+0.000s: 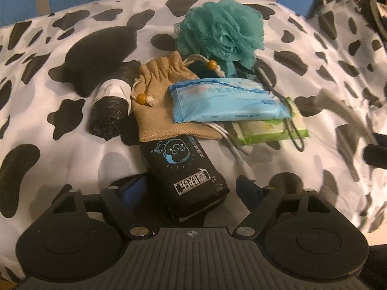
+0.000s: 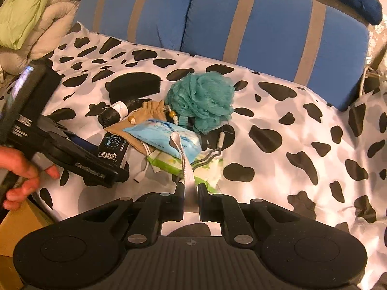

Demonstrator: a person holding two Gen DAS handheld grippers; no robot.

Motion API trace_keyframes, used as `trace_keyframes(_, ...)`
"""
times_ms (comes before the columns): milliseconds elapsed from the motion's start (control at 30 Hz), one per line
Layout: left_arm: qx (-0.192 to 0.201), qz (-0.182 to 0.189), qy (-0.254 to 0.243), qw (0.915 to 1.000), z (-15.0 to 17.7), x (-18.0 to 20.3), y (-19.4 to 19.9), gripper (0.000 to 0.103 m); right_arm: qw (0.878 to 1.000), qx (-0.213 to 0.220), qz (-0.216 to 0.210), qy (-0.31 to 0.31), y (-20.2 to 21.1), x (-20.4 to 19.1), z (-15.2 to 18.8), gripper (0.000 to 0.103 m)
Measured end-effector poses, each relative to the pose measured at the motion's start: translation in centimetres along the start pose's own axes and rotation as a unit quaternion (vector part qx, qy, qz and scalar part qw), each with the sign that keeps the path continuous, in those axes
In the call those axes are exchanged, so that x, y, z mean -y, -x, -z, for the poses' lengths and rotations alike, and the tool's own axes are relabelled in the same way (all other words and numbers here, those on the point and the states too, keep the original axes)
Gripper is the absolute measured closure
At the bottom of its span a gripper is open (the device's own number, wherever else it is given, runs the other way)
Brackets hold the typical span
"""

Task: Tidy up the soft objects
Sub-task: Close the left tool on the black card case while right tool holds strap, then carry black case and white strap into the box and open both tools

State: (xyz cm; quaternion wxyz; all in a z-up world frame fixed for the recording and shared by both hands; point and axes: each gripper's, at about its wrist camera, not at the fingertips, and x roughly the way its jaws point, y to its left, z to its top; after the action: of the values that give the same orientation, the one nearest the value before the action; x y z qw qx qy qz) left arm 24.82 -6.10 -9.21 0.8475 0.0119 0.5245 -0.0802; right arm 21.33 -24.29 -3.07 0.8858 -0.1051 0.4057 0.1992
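A pile of soft things lies on the cow-print sheet [image 1: 60, 154]. It holds a teal bath pouf [image 1: 221, 29], a tan drawstring pouch [image 1: 164, 91], a blue tissue pack [image 1: 222, 100], a green wipes pack [image 1: 268, 130], a black foam block [image 1: 99, 55] and a black bag roll [image 1: 108, 111]. My left gripper [image 1: 191, 191] is open around a black printed pack [image 1: 186, 176], its fingers on either side. My right gripper [image 2: 191, 193] is shut on a grey-white strap [image 2: 183, 159] that rises over the pile. The same pouf [image 2: 203, 101] shows in the right wrist view.
Blue cushions with grey stripes [image 2: 241, 19] stand behind the sheet. A green and grey quilt [image 2: 26, 17] is bundled at far left. A white cable [image 1: 232, 149] and a thin black loop [image 1: 295, 135] lie among the pile. A cardboard box [image 2: 17, 220] sits by the sheet's near-left edge.
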Motion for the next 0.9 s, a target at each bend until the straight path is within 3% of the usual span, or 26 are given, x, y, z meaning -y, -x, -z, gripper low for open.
trace_keyframes(67,0.002,-0.012,-0.007,0.9999,-0.1,0.2,-0.2,0.035,1.0,0.002,0.0,-0.001,0.2,0.1,0.0,0.089)
trace_keyframes(233,0.001,-0.019,-0.015,0.9997,-0.1,-0.1,0.2,0.042,1.0,0.005,-0.002,-0.002,0.4,0.1,-0.2,0.089)
trace_keyframes(467,-0.009,0.016,-0.017,0.9997,0.5,-1.0,1.5,0.043,1.0,0.007,-0.003,-0.001,0.5,-0.5,-0.4,0.089)
trace_keyframes(900,0.013,0.058,-0.044,0.9973,2.2,-1.8,5.6,0.044,1.0,0.001,-0.013,-0.011,1.1,-2.2,0.0,0.089)
